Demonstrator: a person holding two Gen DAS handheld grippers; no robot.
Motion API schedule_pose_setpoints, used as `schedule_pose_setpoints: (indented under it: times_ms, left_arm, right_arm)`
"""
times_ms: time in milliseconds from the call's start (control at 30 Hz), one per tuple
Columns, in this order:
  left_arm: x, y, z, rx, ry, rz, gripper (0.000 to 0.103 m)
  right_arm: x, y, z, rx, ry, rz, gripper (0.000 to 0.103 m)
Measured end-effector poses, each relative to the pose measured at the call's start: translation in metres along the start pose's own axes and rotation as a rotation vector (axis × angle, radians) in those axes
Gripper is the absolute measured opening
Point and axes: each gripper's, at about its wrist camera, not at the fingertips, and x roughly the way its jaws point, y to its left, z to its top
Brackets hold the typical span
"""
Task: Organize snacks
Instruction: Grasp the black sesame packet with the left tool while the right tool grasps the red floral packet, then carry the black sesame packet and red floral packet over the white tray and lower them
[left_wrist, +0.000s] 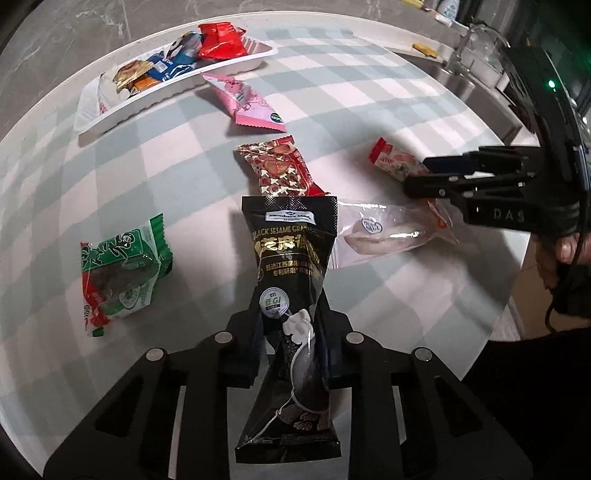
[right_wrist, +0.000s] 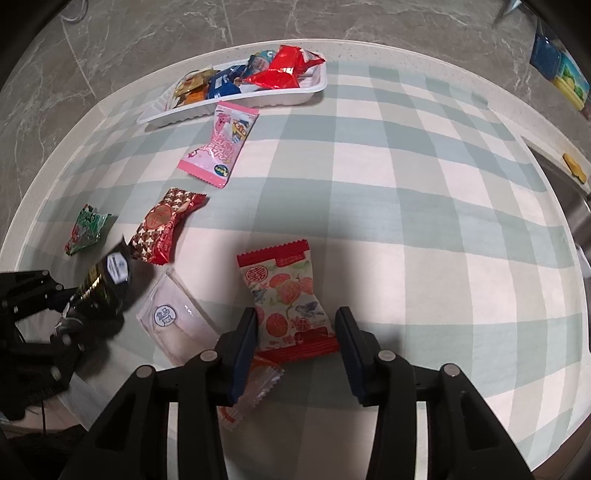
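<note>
Centre frame, the left gripper (left_wrist: 290, 354) clenches a glossy black sesame packet (left_wrist: 291, 295) with gold lettering; the right gripper (right_wrist: 295, 332) straddles, unclenched, a red-edged floral packet (right_wrist: 288, 302).

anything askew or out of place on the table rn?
Six packets still lie loose on the checked cloth outside the white tray. The clear orange-edged wrapper is tucked partly under the peach-print packet. The left gripper grips the black sesame packet.

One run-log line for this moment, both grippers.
left gripper: shut on black sesame packet | right gripper: open astride floral red packet | tray: partly filled
</note>
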Motion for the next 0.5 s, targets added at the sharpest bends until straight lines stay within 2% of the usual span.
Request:
schedule_pose_setpoints:
  times_ms: [67, 233, 500]
  left_arm:
    - [-0.001, 0.000, 0.000, 0.004, 0.002, -0.007, 0.021]
    - [-0.009, 0.009, 0.000, -0.058, -0.017, -0.053, 0.020]
    - [-0.029, 0.024, 0.012, -0.114, -0.068, -0.087, 0.020]
  right_arm:
    - [-0.001, -0.003, 0.000, 0.001, -0.004, 0.022, 0.043]
    - [-0.008, -0.021, 0.001, 0.079, -0.020, 0.118, 0.043]
    - [-0.019, -0.035, 0.009, 0.145, -0.043, 0.179, 0.043]
